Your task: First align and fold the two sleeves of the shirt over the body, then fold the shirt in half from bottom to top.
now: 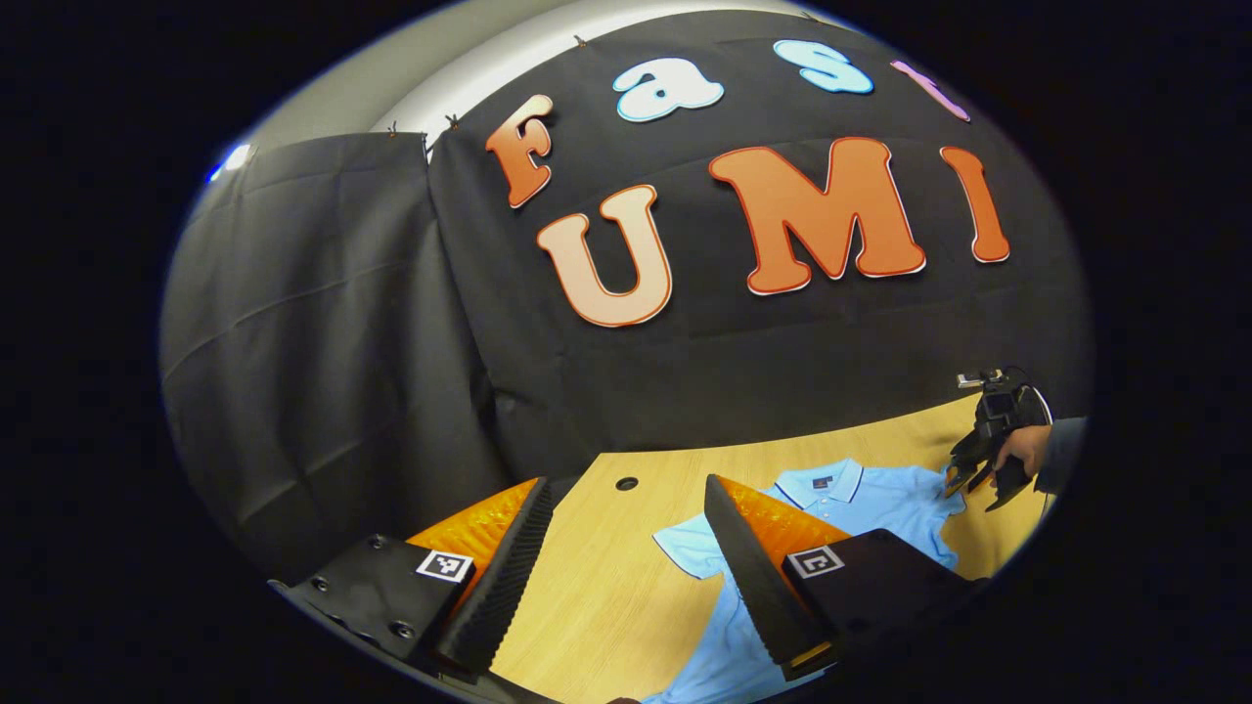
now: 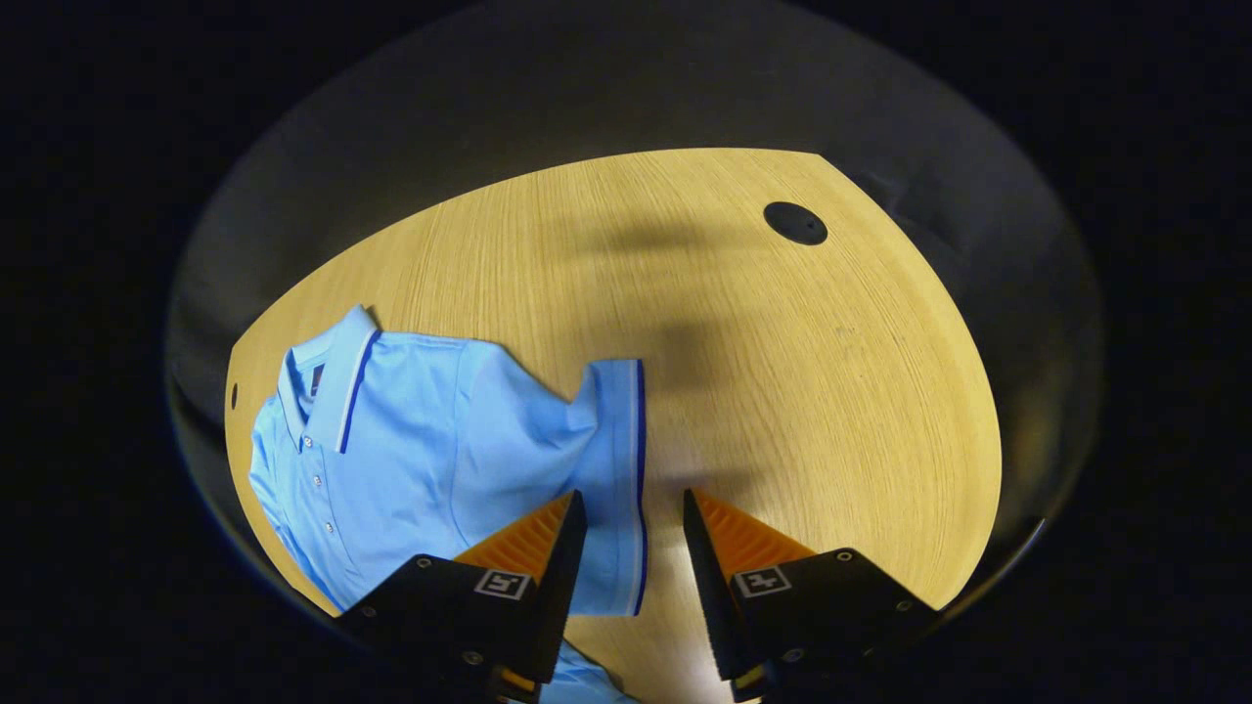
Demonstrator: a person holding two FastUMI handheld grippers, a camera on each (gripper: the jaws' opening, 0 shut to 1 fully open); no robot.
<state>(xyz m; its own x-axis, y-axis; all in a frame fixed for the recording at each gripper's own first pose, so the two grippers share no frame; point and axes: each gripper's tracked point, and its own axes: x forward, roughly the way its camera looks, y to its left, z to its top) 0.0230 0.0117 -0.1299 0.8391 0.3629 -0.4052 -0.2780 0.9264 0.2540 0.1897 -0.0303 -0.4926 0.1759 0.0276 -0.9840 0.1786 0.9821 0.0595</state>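
- Left gripper view: the left gripper (image 1: 626, 548) is held up over the wooden bench (image 1: 597, 606), its two fingers (image 1: 504, 577) standing wide apart with nothing between them.
- Past those fingers lies the light blue polo shirt (image 1: 880, 494), spread flat on the bench with its collar (image 1: 817, 481) toward the black cloth wall (image 1: 342, 342).
- One short sleeve (image 1: 690, 545) pokes out from the shirt on the side nearer the left gripper, lying flat on the wood.
- A small dark round hole (image 1: 627, 483) sits in the bench just beyond that sleeve, close to the wall.
- On the far side of the shirt, the right gripper (image 1: 968, 479) is down at the shirt's other shoulder, held by a hand (image 1: 1025, 448) in a dark sleeve; it is too small here to tell how its fingers stand.
- Right gripper view: the right gripper (image 2: 634, 548) looks down at the bench (image 2: 782, 372), its fingers (image 2: 562, 577) parted and straddling the hem of the shirt's short sleeve (image 2: 616, 469), not pressing on it.
- The sleeve's dark-edged cuff runs right up the gap between the fingers.
- The polo shirt (image 2: 421, 440) stretches away from the sleeve, button placket and striped collar (image 2: 337, 376) at the bench's far edge.
- A round dark hole (image 2: 794, 223) shows in the bench well apart from the shirt.
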